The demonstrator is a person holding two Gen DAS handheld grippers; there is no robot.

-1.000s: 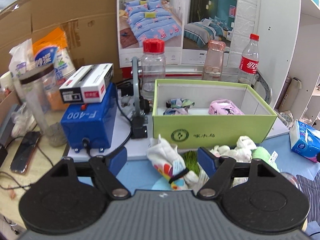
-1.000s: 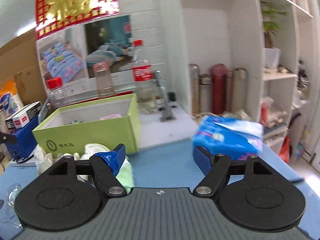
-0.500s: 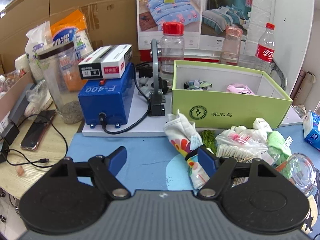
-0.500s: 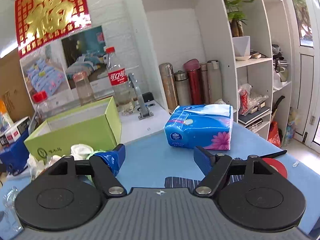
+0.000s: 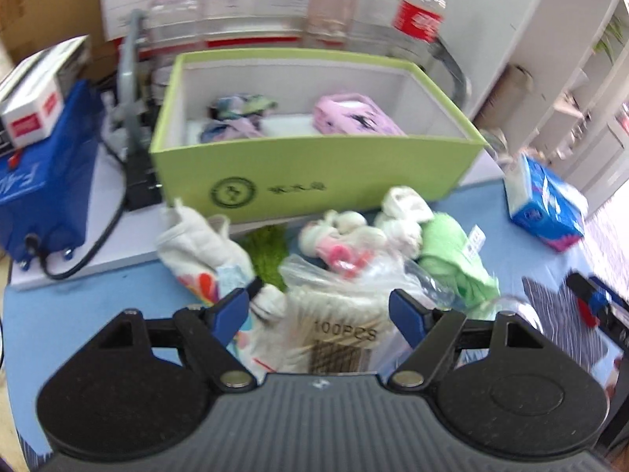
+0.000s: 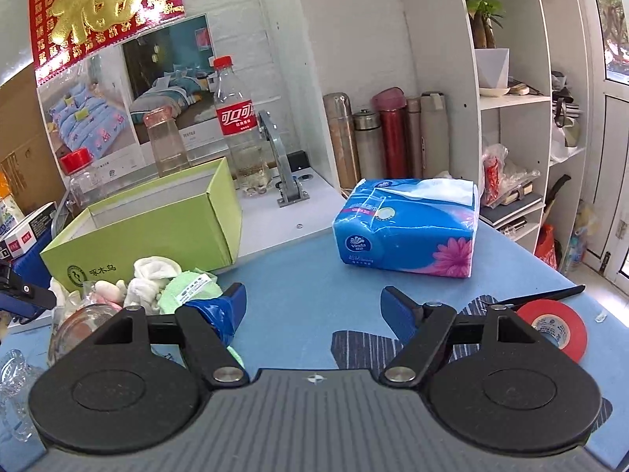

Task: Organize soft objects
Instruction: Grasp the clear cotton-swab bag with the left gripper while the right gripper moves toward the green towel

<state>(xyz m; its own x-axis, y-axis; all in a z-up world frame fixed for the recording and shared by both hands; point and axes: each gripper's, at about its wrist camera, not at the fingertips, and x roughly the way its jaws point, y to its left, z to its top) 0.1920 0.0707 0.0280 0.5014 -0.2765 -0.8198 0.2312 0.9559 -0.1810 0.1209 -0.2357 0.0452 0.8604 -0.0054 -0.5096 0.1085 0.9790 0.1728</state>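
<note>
Left wrist view: blurred w/ motion, fine detail soft. Left tool spread wide, nothing gripped; between its fingers sits a clear plastic bag of cotton swabs, lower part hidden behind the tool body. Pile of soft things on the blue desk just in front of the lime-green cardboard box: white cloth w/ coloured print, pale green folded cloth w/ tag, white-and-pink plush bits; where one ends and the next starts is hard to tell. Inside the box, a pink cloth item right and a blue-purple patterned bundle left, both partly cut by the front wall. Blue machine at left edge, cropped. Blue tissue pack well apart on the right.

Right wrist view: sharp. Right tool wide apart, empty, bare blue desk between the fingers. Left fingertip is just beside the green cloth; contact can't be judged. Tissue pack ahead-right, open desk around it. Red tape roll near right edge, part-hidden by the tool. Clear glass jar lower left, mostly hidden.
</note>
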